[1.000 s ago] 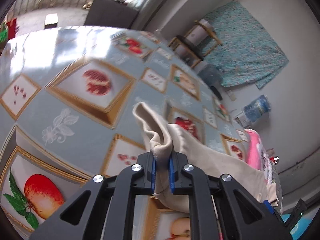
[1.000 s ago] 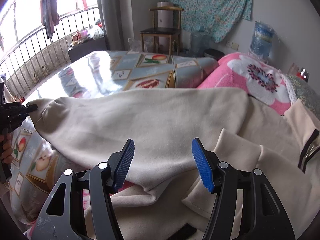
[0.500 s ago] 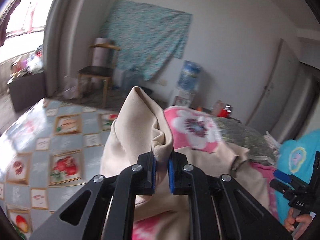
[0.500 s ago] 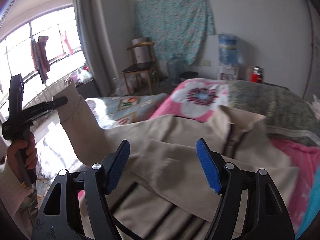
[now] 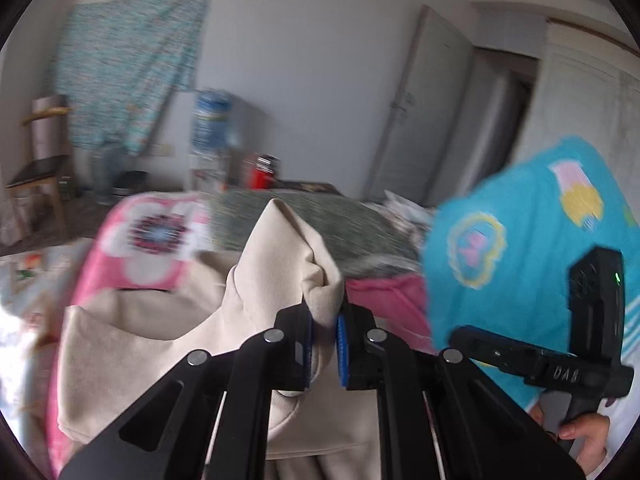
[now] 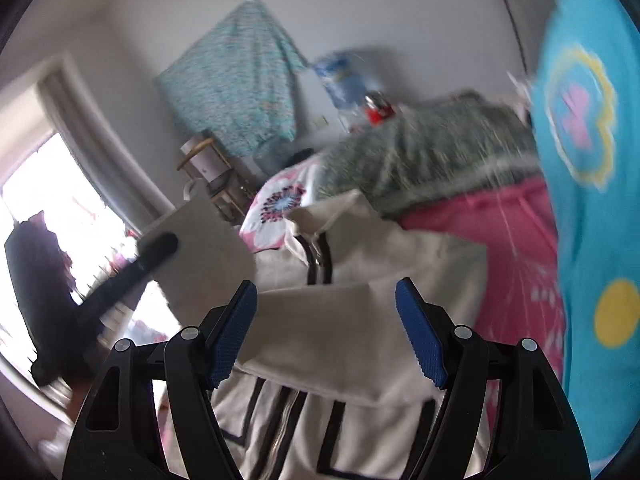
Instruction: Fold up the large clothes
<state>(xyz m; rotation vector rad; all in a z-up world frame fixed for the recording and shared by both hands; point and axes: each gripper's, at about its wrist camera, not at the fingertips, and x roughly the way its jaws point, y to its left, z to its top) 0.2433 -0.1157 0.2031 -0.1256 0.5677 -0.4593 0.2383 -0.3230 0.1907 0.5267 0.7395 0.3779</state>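
**Sleeve cuff carried across the jacket**

The left gripper (image 5: 323,340) has its fingers clenched on the cuff of a cream jacket (image 6: 360,320), holding the sleeve (image 5: 280,256) up in a peak above the body of the garment, likely so it can be laid inward as a fold. The jacket lies on the bed, over a pink floral blanket (image 5: 152,236). It is pale beige with dark stripes and a zip down the front. The right gripper (image 6: 326,336) hovers above the jacket's chest, fingers spread wide and grasping nothing, probably ready to pin or smooth the cloth.
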